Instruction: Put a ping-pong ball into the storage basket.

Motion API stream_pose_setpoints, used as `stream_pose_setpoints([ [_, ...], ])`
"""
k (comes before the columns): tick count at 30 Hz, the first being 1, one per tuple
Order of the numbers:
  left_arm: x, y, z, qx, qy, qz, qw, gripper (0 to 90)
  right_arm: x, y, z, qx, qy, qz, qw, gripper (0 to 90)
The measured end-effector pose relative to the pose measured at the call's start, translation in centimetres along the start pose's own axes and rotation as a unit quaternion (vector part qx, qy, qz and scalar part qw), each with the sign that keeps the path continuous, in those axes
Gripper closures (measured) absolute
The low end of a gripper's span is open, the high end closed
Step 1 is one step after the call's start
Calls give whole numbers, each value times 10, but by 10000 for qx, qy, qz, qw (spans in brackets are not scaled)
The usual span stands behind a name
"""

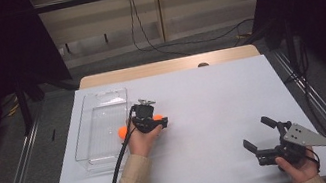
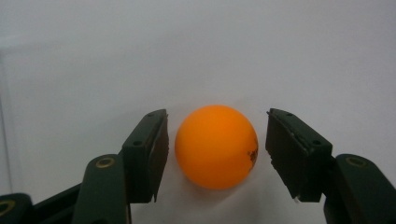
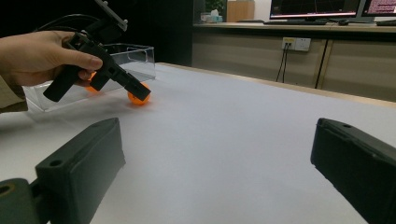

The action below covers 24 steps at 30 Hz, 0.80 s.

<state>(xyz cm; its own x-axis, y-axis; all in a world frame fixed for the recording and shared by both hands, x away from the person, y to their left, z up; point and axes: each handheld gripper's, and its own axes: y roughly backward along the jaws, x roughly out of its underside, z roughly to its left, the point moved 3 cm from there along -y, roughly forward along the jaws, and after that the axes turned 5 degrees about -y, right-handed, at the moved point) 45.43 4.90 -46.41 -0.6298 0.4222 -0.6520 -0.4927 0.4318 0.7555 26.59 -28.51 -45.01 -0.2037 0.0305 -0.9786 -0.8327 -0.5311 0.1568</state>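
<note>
An orange ball (image 2: 215, 147) lies on the white table sheet (image 1: 214, 107) between the jaws of my left gripper (image 2: 218, 114). A thin gap shows on each side of the ball, so the pads are not pressing it. From above, my left gripper (image 1: 151, 119) stands just right of a clear plastic tray (image 1: 100, 95), and the ball (image 1: 158, 118) peeks out beside it. A second orange ball (image 1: 122, 132) sits at the tray's right edge, seemingly inside. My right gripper (image 1: 255, 132) rests open and empty near the front right corner.
From the right gripper (image 3: 217, 128), I see the left gripper (image 3: 137, 91) tilted down over the ball (image 3: 139, 98), with the tray (image 3: 135, 56) behind it. Cables hang at the wall beyond the table's far wooden edge (image 1: 167, 66).
</note>
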Motion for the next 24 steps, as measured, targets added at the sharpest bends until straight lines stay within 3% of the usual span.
stream_pose_setpoints([
  [24,1,-3,-1,89,60,31,9999,431,0,0,0,1,8,4,10000,19],
])
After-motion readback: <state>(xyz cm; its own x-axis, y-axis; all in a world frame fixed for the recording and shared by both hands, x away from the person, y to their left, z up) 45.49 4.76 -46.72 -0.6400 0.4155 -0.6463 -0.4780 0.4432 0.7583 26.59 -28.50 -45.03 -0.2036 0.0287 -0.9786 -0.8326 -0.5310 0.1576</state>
